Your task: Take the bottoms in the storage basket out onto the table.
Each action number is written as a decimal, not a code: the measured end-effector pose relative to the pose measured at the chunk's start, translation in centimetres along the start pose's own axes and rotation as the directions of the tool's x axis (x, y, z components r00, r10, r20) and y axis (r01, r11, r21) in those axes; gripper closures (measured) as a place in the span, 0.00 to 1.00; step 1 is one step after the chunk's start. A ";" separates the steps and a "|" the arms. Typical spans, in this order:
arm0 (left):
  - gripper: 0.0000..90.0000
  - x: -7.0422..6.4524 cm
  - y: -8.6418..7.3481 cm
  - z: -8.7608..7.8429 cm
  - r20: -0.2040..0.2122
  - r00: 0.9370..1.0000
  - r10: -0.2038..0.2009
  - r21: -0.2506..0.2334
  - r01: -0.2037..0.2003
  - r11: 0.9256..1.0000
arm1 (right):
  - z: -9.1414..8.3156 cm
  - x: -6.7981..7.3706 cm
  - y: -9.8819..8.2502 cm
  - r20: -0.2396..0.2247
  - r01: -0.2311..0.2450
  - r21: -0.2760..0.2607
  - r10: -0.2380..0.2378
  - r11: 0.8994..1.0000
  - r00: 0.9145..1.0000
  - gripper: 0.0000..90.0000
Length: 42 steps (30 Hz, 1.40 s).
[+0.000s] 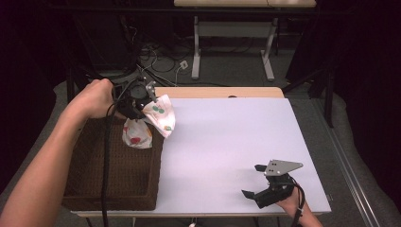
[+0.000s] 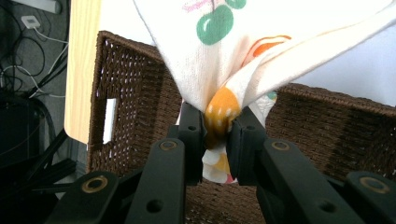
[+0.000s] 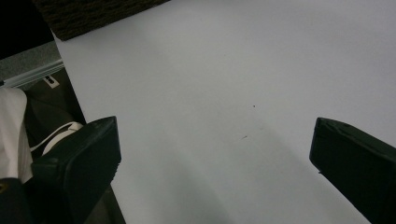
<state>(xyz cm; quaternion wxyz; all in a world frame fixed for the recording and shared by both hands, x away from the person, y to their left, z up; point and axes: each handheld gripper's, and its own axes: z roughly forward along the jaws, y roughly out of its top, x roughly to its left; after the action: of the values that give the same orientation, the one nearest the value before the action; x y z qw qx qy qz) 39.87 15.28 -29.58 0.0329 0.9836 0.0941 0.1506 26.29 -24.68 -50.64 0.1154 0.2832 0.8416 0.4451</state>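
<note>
A white cloth (image 1: pixel 150 124) printed with green, orange and red fruit hangs over the far right corner of a dark brown wicker basket (image 1: pixel 94 189). My left gripper (image 1: pixel 138 105) holds it up there, shut on a bunched fold. In the left gripper view the two jaws pinch the cloth (image 2: pixel 217 60) at an orange patch, with the left gripper (image 2: pixel 217 123) just above the basket's rim (image 2: pixel 140 74). My right gripper (image 1: pixel 252 180) rests low at the table's near right, jaws wide apart over bare white surface. The right gripper (image 3: pixel 212 144) has nothing between its jaws.
The basket stands at the left end of the white table (image 1: pixel 227 142), whose wooden far edge (image 1: pixel 217 91) shows behind. Beyond it lie floor cables and another table's white legs (image 1: pixel 196 47). In the right gripper view, the basket's corner (image 3: pixel 93 14) sits at top left.
</note>
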 end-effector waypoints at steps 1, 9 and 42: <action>0.86 0.0 0.1 0.0 -0.001 1.000 0.001 -0.001 -0.001 1.000 | 0.0 0.0 0.0 0.000 0.003 0.000 -0.003 1.000 1.000 0.02; 0.85 0.0 1.0 -0.6 0.002 1.000 0.017 -0.003 -0.017 1.000 | 0.0 -0.1 0.0 0.007 0.001 0.009 -0.001 1.000 1.000 0.02; 0.85 -1.1 6.6 -0.5 0.040 0.992 0.121 -0.033 -0.120 0.992 | 0.0 -0.1 0.0 0.006 0.000 0.001 0.000 1.000 1.000 0.02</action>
<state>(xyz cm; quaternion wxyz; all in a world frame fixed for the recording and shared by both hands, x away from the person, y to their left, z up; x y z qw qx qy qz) 39.86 8.65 -28.76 0.0407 0.9898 0.0316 0.1329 26.36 -24.77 -50.67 0.1179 0.2844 0.8416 0.4437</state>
